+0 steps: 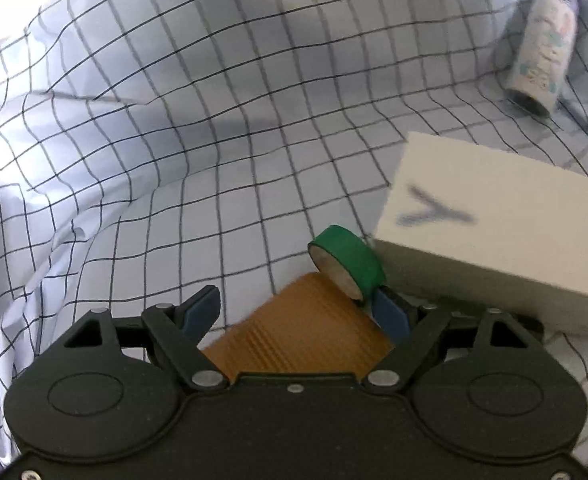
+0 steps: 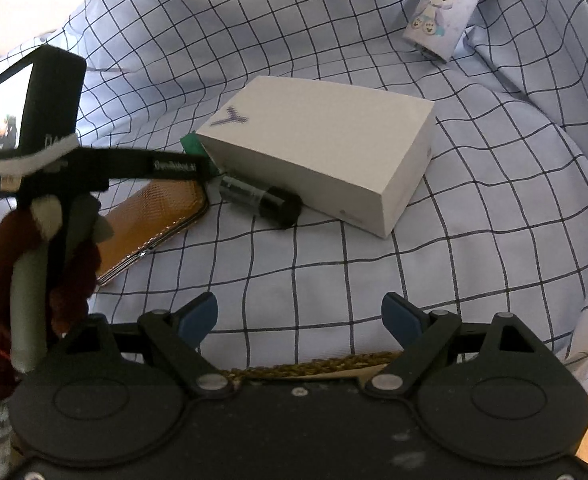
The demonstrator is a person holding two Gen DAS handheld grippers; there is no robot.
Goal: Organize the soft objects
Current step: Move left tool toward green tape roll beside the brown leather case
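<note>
My left gripper [image 1: 294,314] is open above an orange ribbed pouch [image 1: 302,320] that lies on the checked sheet between its fingers. A green tape roll [image 1: 346,264] leans at the tip of its right finger, against a white box [image 1: 494,224] marked with a Y. In the right wrist view, the pouch [image 2: 154,224], the white box [image 2: 326,148] and a black cylinder [image 2: 262,200] lie close together. My right gripper [image 2: 300,316] is open over bare sheet, nearer than these, with nothing between its fingers.
A cartoon-printed tube [image 2: 446,8] lies at the far right on the rumpled checked sheet [image 2: 474,260]. A hand in a dark red sleeve [image 2: 74,272] holds the left gripper's handle. A gold braided edge [image 2: 314,364] shows just under the right gripper.
</note>
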